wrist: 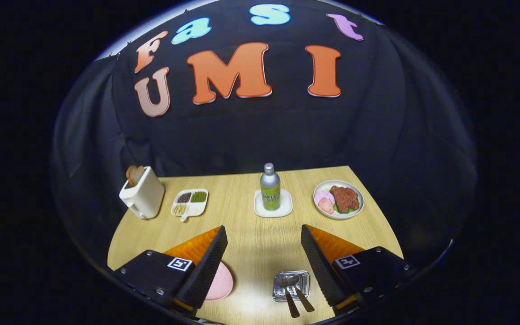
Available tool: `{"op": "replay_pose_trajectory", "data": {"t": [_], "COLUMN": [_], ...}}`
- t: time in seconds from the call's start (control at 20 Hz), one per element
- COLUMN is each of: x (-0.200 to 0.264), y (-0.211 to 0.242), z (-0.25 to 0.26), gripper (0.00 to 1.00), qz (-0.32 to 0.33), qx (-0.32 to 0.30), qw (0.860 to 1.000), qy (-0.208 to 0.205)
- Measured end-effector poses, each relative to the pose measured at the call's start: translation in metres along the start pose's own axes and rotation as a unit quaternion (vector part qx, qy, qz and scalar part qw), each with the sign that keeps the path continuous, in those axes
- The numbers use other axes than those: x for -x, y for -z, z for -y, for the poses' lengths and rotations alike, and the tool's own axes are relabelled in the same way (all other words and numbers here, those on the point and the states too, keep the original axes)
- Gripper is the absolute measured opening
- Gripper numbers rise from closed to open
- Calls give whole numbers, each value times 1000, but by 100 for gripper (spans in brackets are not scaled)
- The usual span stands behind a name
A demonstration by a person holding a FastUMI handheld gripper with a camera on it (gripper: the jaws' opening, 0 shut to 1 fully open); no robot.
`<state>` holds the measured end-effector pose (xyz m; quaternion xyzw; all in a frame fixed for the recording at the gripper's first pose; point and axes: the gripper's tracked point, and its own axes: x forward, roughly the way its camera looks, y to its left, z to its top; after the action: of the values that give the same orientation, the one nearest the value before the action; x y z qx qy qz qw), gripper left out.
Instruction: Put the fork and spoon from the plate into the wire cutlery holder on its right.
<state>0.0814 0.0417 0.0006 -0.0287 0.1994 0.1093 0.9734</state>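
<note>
**Fork and spoon stand in the wire holder, gripper open above the table**

The gripper (263,257) is open. Its two fingers (208,266) are spread wide apart and hold nothing — bare wooden table (251,234) shows between them.

Low in the frame, between the fingers and close to the right one, sits the wire holder (291,285). It is a small shiny square basket. The fork (290,299) and the spoon (300,295) are both inside it, side by side. Their dark handles lean out toward the bottom of the frame.

To the left of the holder, partly hidden behind the left finger, is the pink plate (220,283). The part that shows has nothing on it.

Farther back, beyond the fingers, more things stand in a row across the table. At the left is a white toaster (143,195) with bread sticking out of the top. Next to it is a white tray (189,202) with little parts holding beans and seeds. In the middle a silver bottle (270,187) stands upright on a white square coaster (272,204). At the right is a round plate of food (338,199) — brown meat, something pink and a bit of green.
</note>
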Motion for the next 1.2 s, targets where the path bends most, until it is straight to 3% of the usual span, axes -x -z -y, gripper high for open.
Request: {"op": "replay_pose_trajectory", "data": {"t": [0.35,1.2], "x": [13,27], "y": [-15,-17], "z": [5,-20], "gripper": [98,98], "qz": [98,131], "qx": [30,38], "qw": [993,990], "qy": [54,29]}}
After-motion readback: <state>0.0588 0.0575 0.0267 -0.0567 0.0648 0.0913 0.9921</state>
